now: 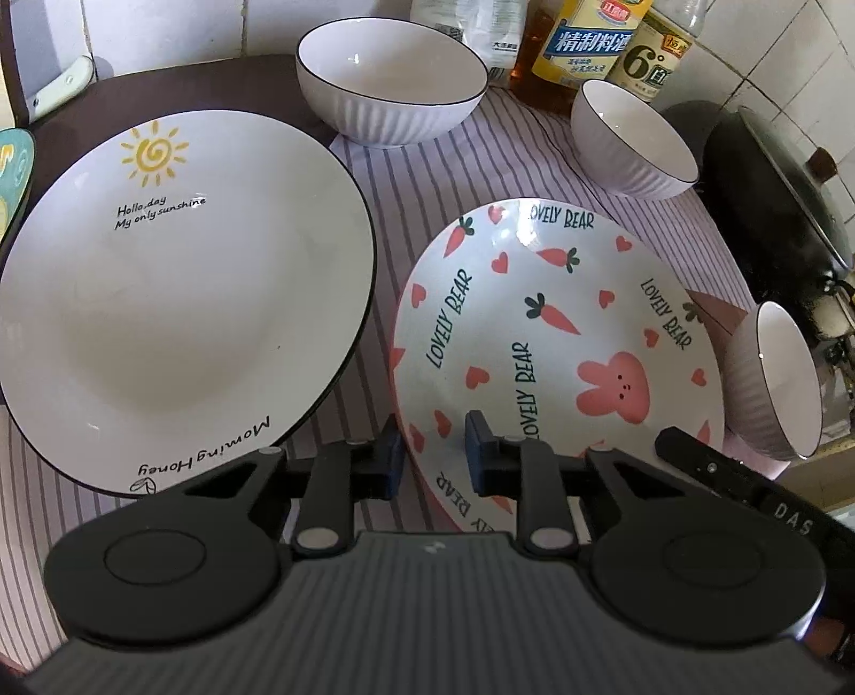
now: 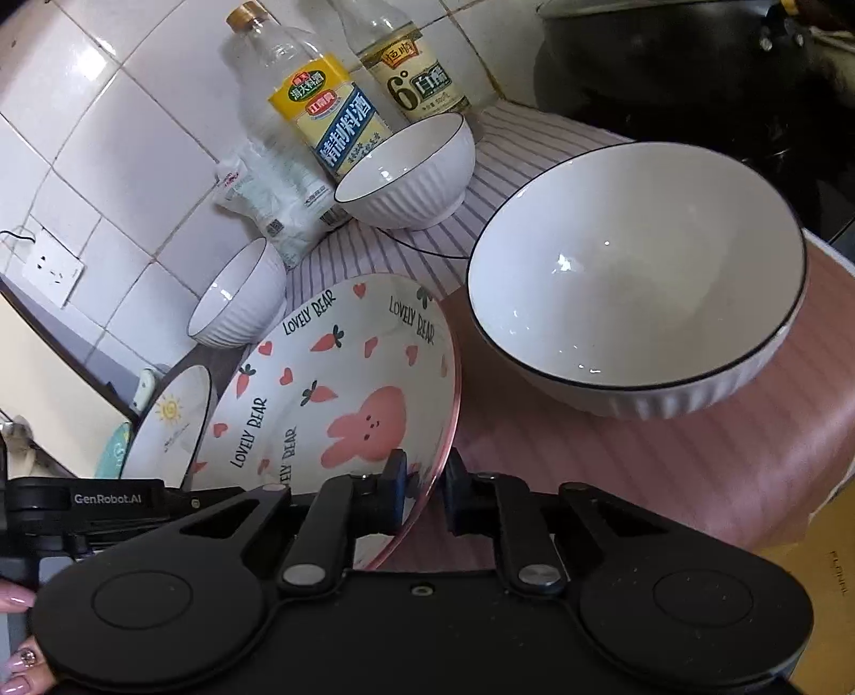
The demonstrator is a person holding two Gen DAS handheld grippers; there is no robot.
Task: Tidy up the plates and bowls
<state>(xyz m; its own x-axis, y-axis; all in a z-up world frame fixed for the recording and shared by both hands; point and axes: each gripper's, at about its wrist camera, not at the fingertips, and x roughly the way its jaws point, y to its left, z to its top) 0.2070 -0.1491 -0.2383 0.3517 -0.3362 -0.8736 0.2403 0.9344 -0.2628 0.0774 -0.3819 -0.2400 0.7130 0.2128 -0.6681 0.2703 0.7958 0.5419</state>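
A white deep plate with a pink bunny and carrots (image 1: 534, 321) (image 2: 331, 385) lies on the striped cloth. My left gripper (image 1: 434, 454) is shut on its near left rim, one pad outside and one inside. My right gripper (image 2: 425, 481) is shut on the pink edge at the opposite side, and its black housing (image 1: 748, 489) shows by that rim. A larger white sun plate (image 1: 187, 294) (image 2: 171, 427) sits to the left. Three ribbed white bowls stand around: one at the back (image 1: 390, 80) (image 2: 240, 304), a smaller one (image 1: 630, 139) (image 2: 406, 171), and one at the right (image 1: 775, 385) (image 2: 636, 278).
Bottles (image 1: 582, 43) (image 2: 320, 107) and a bag stand against the tiled wall. A black lidded wok (image 1: 775, 187) (image 2: 694, 80) sits beyond the cloth's right side. A teal plate (image 1: 13, 176) peeks in at far left. A person's fingers (image 2: 16, 599) hold the left tool.
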